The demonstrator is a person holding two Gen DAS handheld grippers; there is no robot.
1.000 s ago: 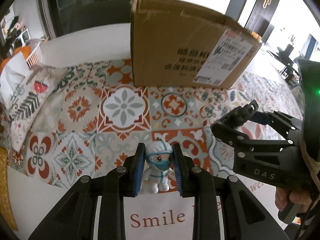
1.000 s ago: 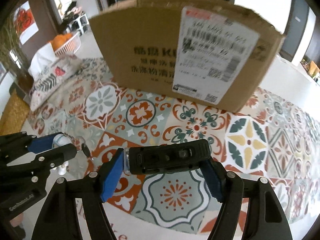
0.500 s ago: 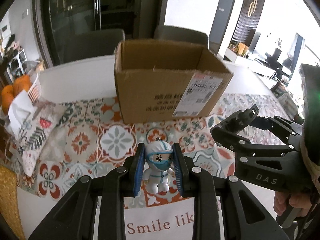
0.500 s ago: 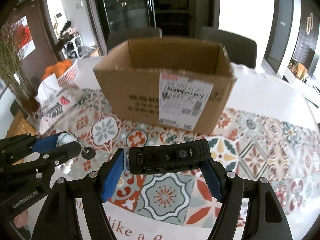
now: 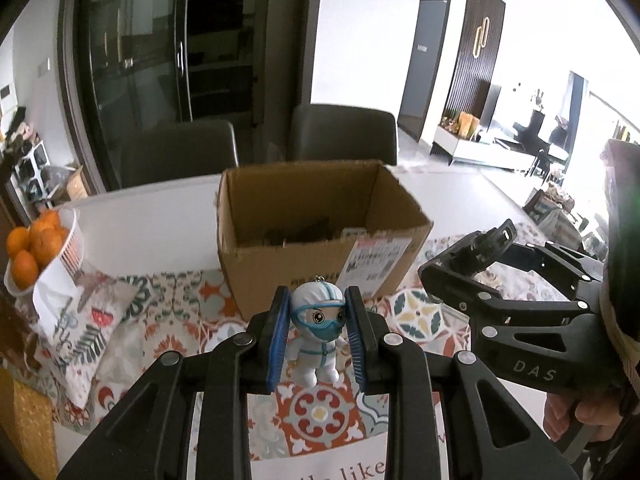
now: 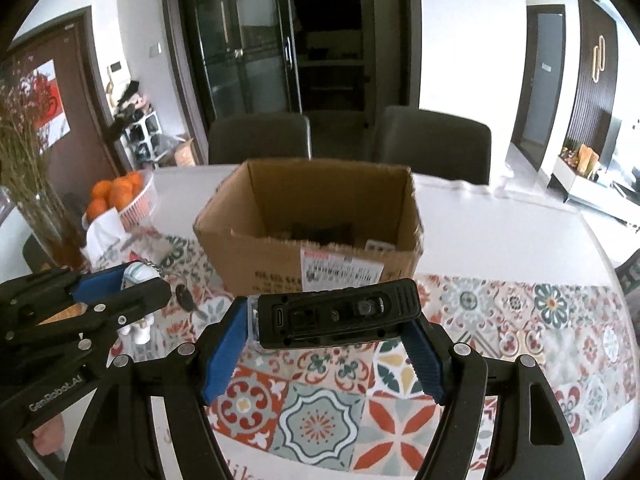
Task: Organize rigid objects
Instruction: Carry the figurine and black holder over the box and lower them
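Note:
My left gripper (image 5: pixel 317 334) is shut on a small white figurine keychain (image 5: pixel 318 336) in a blue mask, held above the patterned cloth. The figurine also shows in the right wrist view (image 6: pixel 138 276), its chain and key hanging. My right gripper (image 6: pixel 322 344) is shut on a black rectangular device (image 6: pixel 338 314), held crosswise between the blue pads. An open cardboard box (image 5: pixel 320 224) stands ahead of both grippers; it also shows in the right wrist view (image 6: pixel 316 224). Dark items lie in its bottom. Both grippers are raised in front of the box.
A patterned tile cloth (image 6: pixel 500 320) covers the white table (image 6: pixel 500 220). A basket of oranges (image 5: pixel 36 240) and a printed pouch (image 5: pixel 86 328) sit at the left. Two dark chairs (image 6: pixel 434 144) stand behind the table. A vase of twigs (image 6: pixel 32 184) stands far left.
Both grippers have risen and tilted up with their objects still held, so the box now appears lower and its open inside is visible.

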